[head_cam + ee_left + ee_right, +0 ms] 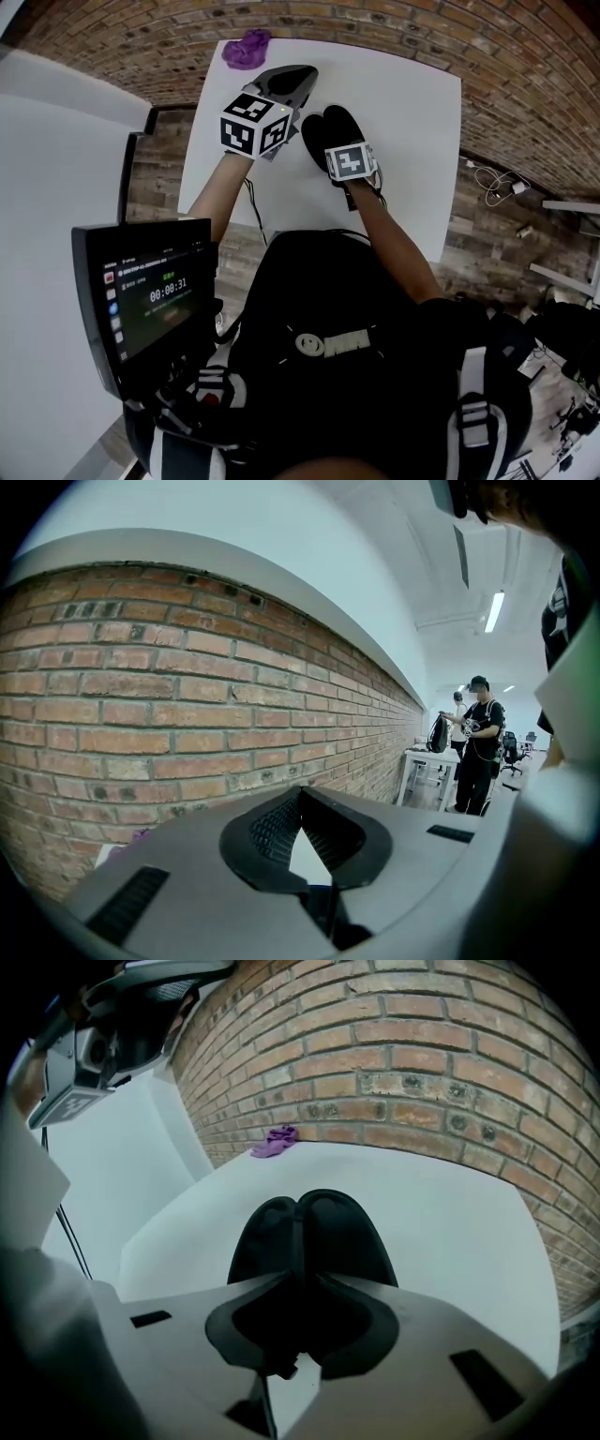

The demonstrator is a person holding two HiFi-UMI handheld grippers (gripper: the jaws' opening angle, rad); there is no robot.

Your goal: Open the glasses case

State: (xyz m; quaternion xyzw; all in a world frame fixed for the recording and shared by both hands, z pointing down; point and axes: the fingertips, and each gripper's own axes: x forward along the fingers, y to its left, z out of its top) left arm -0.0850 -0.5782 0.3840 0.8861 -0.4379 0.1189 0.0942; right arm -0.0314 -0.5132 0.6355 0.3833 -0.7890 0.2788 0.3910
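In the head view the left forearm [217, 192] runs toward 1 o'clock. The left gripper [300, 794] is near level, jaws together and empty. The right forearm [389, 234] runs toward 11 o'clock. The right gripper [302, 1279] tilts steeply down, jaws slightly apart astride the case [328, 1232]; whether they press it is unclear.

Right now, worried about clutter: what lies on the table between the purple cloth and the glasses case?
Nothing: the right gripper view shows only bare white table between cloth and case.

I wear a black top [375, 309] with grey buckles [478, 417]. My left gripper [305, 80] and right gripper [300, 1283] are grey, with black-and-white marker cubes.
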